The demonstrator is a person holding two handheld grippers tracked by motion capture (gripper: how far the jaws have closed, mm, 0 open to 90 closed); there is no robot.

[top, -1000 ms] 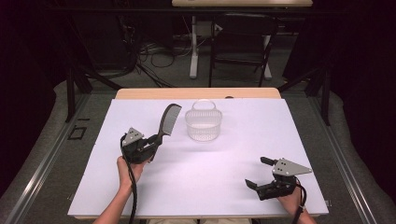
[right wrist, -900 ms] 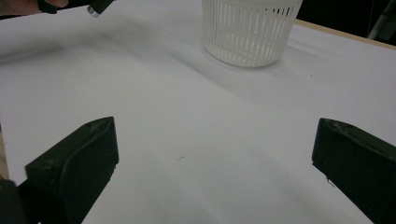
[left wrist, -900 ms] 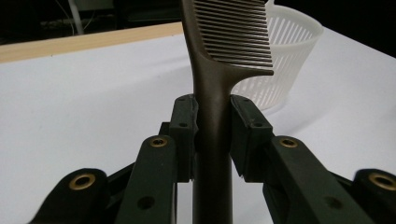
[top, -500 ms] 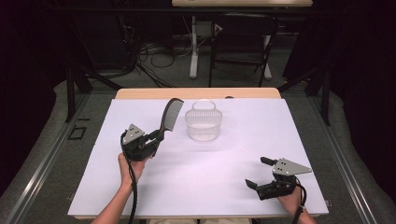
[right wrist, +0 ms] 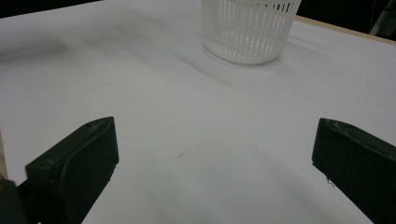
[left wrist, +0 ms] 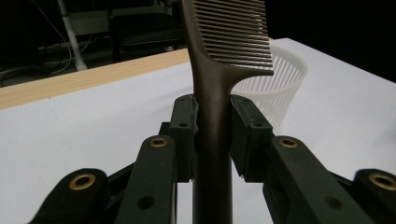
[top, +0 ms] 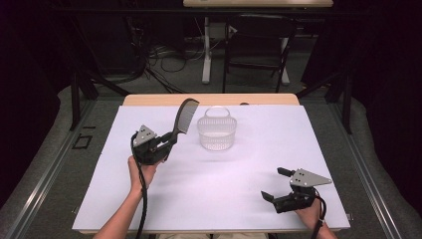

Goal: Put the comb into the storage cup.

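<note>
A dark brown comb (top: 183, 118) stands tilted upward in my left gripper (top: 166, 143), which is shut on its handle above the white sheet at the left. The left gripper view has the comb (left wrist: 214, 84) pinched between both pads (left wrist: 183, 122), teeth toward the basket. A white slatted plastic basket (top: 216, 130) with a handle stands on the sheet right of the comb's head, also visible as the basket (left wrist: 280, 88) and the basket (right wrist: 248, 29). My right gripper (top: 276, 183) rests low at the front right, open, nothing between its jaws.
A white sheet (top: 239, 179) covers the table, with a wooden strip (top: 209, 99) along the far edge. Beyond it are dark floor, cables and desk legs. Bare sheet lies between the two grippers and in front of the basket.
My left gripper has lifted the comb a little higher and nearer to the basket. The right gripper has stayed where it was.
</note>
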